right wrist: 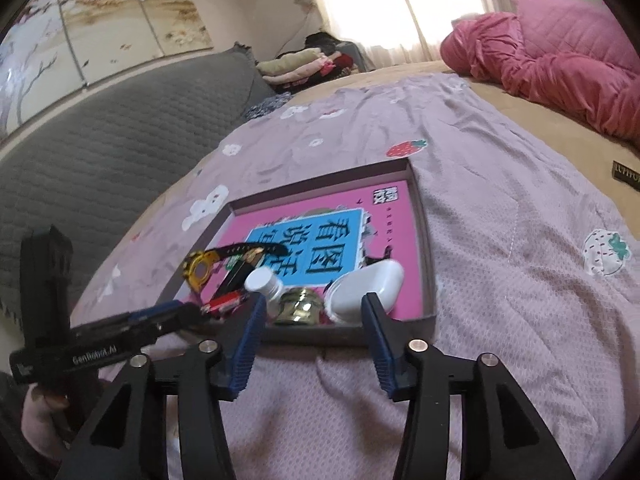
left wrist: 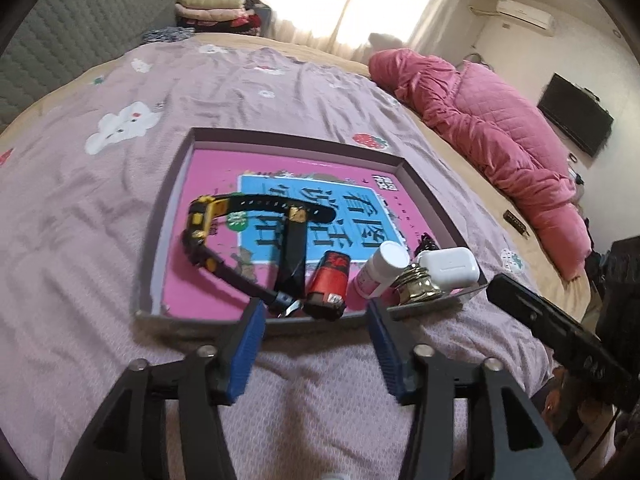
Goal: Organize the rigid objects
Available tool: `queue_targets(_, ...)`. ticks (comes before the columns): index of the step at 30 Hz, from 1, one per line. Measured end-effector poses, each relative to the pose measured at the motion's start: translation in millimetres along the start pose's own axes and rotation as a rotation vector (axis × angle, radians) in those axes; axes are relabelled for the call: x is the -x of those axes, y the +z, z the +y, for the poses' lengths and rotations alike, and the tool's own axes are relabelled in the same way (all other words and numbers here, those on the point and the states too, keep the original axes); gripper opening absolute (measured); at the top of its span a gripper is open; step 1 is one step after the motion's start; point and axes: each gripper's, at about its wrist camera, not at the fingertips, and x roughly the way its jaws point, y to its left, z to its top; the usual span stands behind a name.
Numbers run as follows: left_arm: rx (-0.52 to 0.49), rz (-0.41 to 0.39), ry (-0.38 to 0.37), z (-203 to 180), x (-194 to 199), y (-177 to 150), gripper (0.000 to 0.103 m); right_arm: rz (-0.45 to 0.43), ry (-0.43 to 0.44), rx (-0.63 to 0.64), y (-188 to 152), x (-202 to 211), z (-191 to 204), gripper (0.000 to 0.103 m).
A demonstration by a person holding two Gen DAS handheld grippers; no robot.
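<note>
Shallow grey tray [left wrist: 430, 184] with a pink and blue book cover lining its floor sits on the lilac printed bedspread [left wrist: 120, 208], all the small items bunched along its near edge. From left: black and yellow watch [left wrist: 200, 216] with strap curving toward the near rim, a flat black strip [left wrist: 294, 256] lying over the strap, red lighter [left wrist: 326, 284] tipped toward the near wall, small white bottle [left wrist: 380, 268] leaning just right of it, brass bell-like piece [left wrist: 416, 284] touching the bottle, white earbud case [left wrist: 450, 266] at near right corner. A dark small thing behind the case, too blurred to name.

Left gripper [left wrist: 316, 312] hovers just short of the tray's near wall, jaws apart, nothing between the blue pads [left wrist: 248, 352], lighter in line ahead. Right gripper [right wrist: 314, 304] same pose on the right side, jaws spread and empty, bell and earbud case ahead between the tips. Left gripper body shows at left in the right wrist view, a hand [right wrist: 40, 412] on its handle.

Pink quilt [left wrist: 480, 120] heaped far right, folded clothes [left wrist: 212, 6] far left by the window, grey padded headboard [right wrist: 100, 128] left
</note>
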Motion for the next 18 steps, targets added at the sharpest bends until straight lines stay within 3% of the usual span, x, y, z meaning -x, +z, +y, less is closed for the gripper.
queue_targets(3,0.003,-0.011,0.029,-2,8,-7,0.06,0.014,-0.017,0.042,-5,2,10,0.063)
queue_targets(10,-0.052,-0.069,0.099,-16,30,-16,0.067,0.023,-0.04,0.122,-16,11,30,0.072)
queue_targets(18,-0.053,-0.044,0.17,-20,39,-29,0.067,0.051,-0.139,0.194,-32,15,43,0.075)
